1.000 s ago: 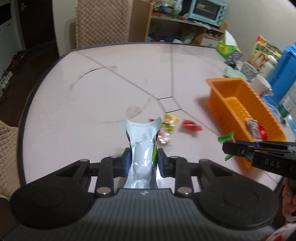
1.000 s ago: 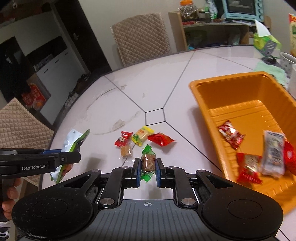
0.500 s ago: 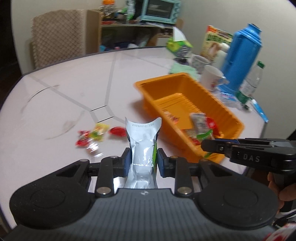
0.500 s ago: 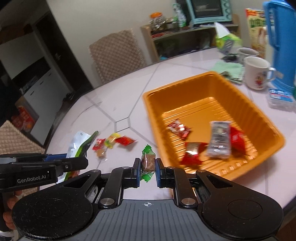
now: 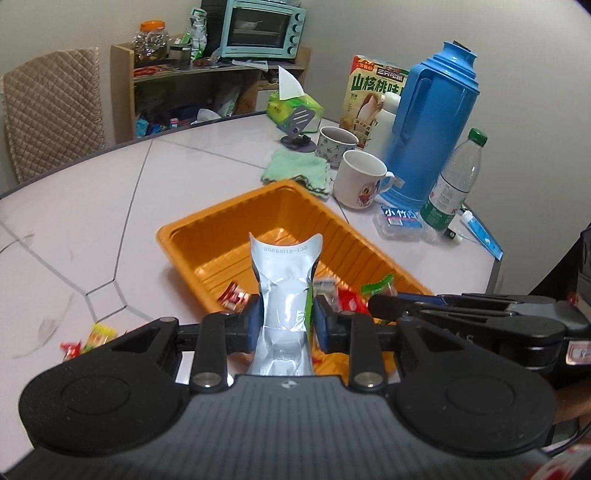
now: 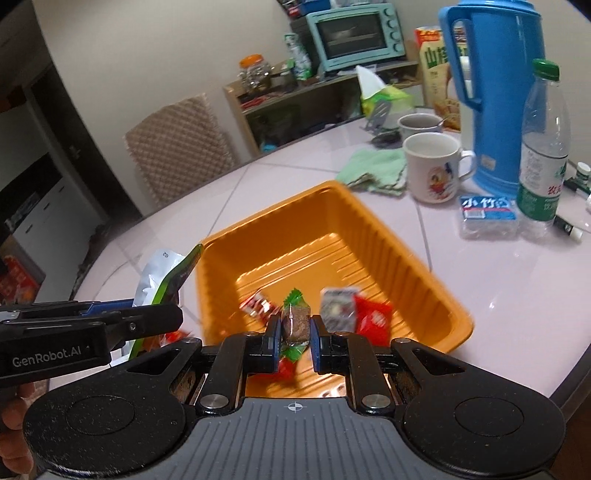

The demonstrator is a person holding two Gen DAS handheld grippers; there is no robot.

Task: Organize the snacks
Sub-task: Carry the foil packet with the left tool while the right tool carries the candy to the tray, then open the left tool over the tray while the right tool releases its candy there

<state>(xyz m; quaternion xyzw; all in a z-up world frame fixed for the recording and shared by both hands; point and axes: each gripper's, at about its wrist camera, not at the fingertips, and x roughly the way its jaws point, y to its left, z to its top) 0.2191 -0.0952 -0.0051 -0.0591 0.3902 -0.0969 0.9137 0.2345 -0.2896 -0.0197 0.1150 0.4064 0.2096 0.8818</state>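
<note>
The left gripper (image 5: 286,317) is clamped on a silver snack pouch (image 5: 284,288) with a green edge, the pouch standing up between the blue pads and its printed top flaring above them. Just ahead of and below these tongs sits the orange tray (image 5: 192,236). The right gripper (image 6: 293,334) is pinched tight on a small brown candy in clear wrap with green twisted ends (image 6: 295,319), and it too hangs over the near end of the tray. Below its tips, on the ribbed tray floor, lie a red-and-white sweet (image 6: 255,304), a silver-and-blue packet (image 6: 338,306) and a red packet (image 6: 373,317). To the left of the left tongs, a yellow sweet (image 5: 98,334) and a red one (image 5: 70,349) lie loose on the pale tiled table (image 5: 74,206). Beyond the tray stand a green cloth (image 5: 295,171), two mugs (image 5: 360,181), a blue thermos (image 5: 432,122) and a water bottle (image 5: 456,177). A quilted chair (image 5: 51,107) and a shelf with a mint toaster oven (image 5: 262,31) back the room.
</note>
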